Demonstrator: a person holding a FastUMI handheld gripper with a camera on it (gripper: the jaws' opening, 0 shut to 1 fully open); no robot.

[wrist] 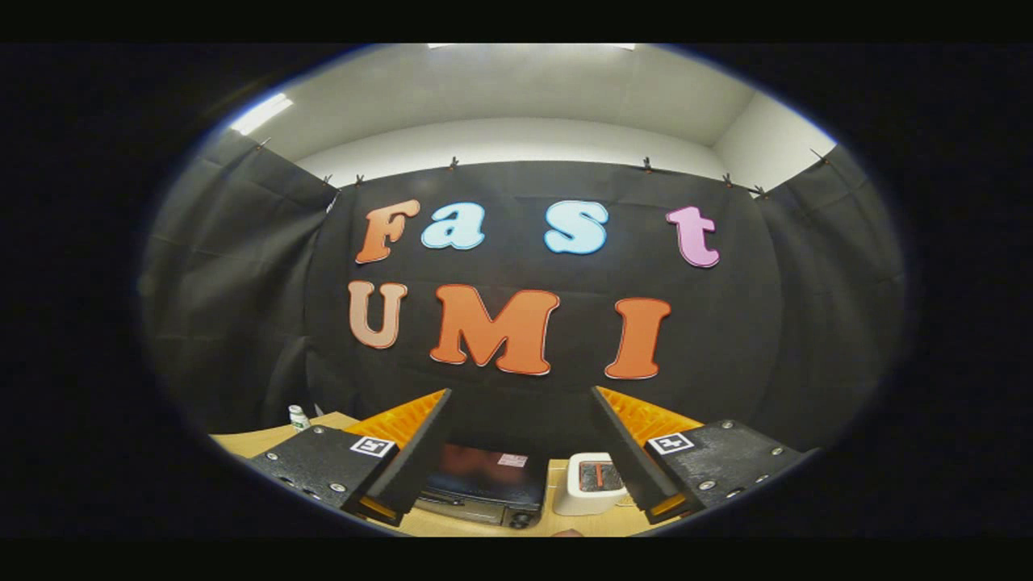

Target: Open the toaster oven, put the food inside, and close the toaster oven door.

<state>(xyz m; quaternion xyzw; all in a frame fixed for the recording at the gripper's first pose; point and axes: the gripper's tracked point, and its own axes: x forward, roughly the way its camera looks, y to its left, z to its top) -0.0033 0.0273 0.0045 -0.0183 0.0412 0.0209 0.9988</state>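
The gripper (520,452) hangs high above the desk (250,440), its fingers (420,452) spread wide and holding nothing. Between them, well below and beyond the tips, sits the toaster oven (484,484), a dark, boxy metal appliance with a glossy glass door that reflects the room. The door looks closed, though the view is too steep to be sure. A handle or trim bar seems to run across the front near its lower edge, and a knob shows at the lower right corner.

The oven is probably rigid and fairly heavy, so it should stay put when the door is pulled. The door likely hinges at the bottom; the bar handle is the sensible place to pinch, since the glass would be slippery.

Just beside the oven stands a white toaster (593,482), smooth plastic with rounded corners and slots on top. A small white bottle with a green cap (299,417) stands far off on the pale wooden desk. The food cannot be made out.
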